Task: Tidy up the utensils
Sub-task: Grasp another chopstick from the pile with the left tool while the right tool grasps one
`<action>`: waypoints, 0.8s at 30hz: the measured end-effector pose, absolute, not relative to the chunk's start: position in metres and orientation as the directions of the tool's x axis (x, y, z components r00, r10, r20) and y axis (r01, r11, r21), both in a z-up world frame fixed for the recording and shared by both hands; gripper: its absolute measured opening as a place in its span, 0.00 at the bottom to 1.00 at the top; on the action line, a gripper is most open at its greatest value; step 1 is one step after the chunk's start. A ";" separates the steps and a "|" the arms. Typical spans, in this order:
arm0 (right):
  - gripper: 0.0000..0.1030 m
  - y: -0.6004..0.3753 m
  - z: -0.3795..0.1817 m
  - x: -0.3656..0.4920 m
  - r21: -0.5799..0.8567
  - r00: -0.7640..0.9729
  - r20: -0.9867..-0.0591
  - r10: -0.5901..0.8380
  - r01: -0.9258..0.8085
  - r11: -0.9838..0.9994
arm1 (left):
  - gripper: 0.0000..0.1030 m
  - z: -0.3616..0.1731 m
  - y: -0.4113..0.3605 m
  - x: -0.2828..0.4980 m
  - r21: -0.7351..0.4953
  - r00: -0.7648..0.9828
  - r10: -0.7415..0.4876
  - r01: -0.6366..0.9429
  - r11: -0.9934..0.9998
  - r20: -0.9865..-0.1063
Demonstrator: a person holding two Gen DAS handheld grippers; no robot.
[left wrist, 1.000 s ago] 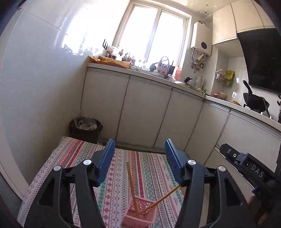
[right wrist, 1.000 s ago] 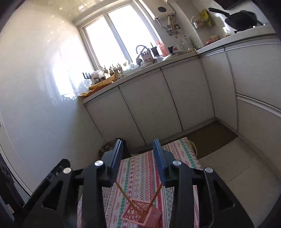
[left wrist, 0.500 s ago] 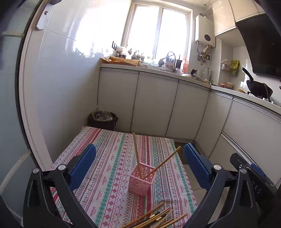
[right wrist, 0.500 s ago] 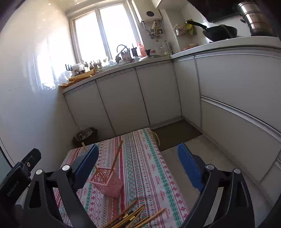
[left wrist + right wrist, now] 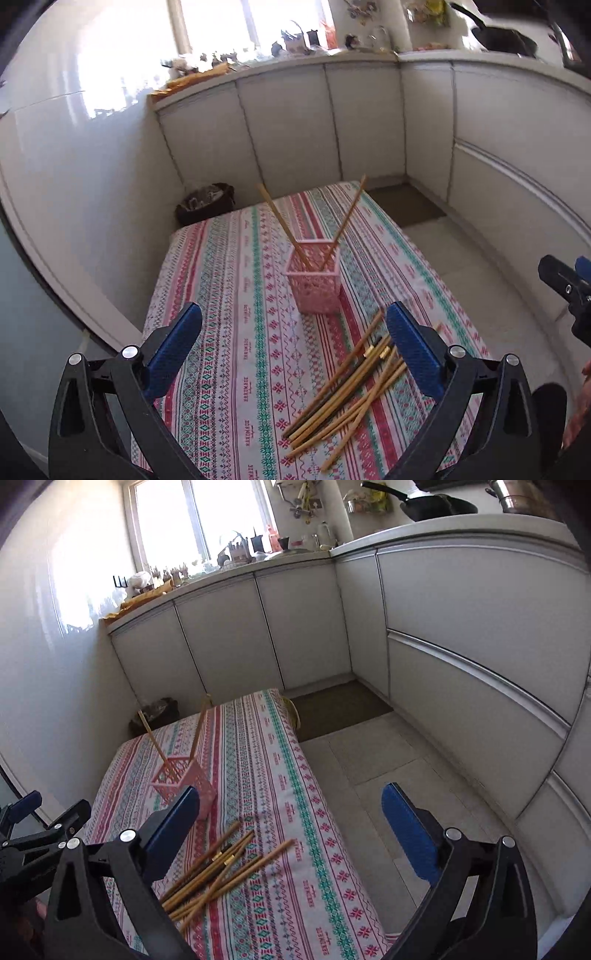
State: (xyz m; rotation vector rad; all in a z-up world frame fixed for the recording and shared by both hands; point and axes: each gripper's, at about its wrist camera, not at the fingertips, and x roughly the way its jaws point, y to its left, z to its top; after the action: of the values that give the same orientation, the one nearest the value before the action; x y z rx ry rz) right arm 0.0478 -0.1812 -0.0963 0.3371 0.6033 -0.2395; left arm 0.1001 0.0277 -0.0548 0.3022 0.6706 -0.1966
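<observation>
A home kitchen: glossy white cabinet doors [image 5: 221,635] run under a cluttered white countertop [image 5: 295,559], with a black frying pan [image 5: 436,506] above them.

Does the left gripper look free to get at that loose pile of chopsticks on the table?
Probably yes. The left gripper is wide open and empty, and the loose chopsticks lie flat on the tablecloth just ahead. The pink basket stands behind them, not in the way.

black claw [image 5: 291,347], blue ribbed pads [image 5: 413,350], silver screws
</observation>
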 end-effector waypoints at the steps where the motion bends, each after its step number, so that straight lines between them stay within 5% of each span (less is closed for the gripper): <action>1: 0.93 -0.183 -0.103 0.047 0.243 0.784 -0.611 -0.109 0.317 0.917 | 0.93 -0.065 0.022 0.104 0.209 0.730 -0.105 0.326 0.922 -0.676; 7: 0.93 -0.202 -0.151 0.039 0.314 0.673 -0.740 -0.007 0.354 0.881 | 0.93 -0.137 -0.025 0.136 0.122 0.461 -0.165 0.530 0.839 -0.872; 13: 0.93 -0.222 -0.172 0.028 0.347 0.620 -0.784 0.024 0.407 0.845 | 0.91 -0.179 -0.063 0.173 0.068 0.312 -0.140 0.571 0.818 -0.940; 18: 0.93 -0.233 -0.185 0.027 0.381 0.585 -0.808 0.068 0.432 0.818 | 0.60 -0.202 -0.085 0.198 -0.020 0.169 -0.145 0.582 0.813 -0.975; 24: 0.93 -0.237 -0.194 0.033 0.394 0.554 -0.827 0.092 0.455 0.799 | 0.45 -0.228 -0.091 0.211 -0.044 0.112 -0.129 0.562 0.826 -0.985</action>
State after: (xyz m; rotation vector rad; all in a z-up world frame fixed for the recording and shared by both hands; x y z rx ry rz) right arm 0.0332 -0.2375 -0.1940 0.6322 0.9747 -0.2322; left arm 0.2107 -0.0906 -0.2280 0.3836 1.3726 -0.5257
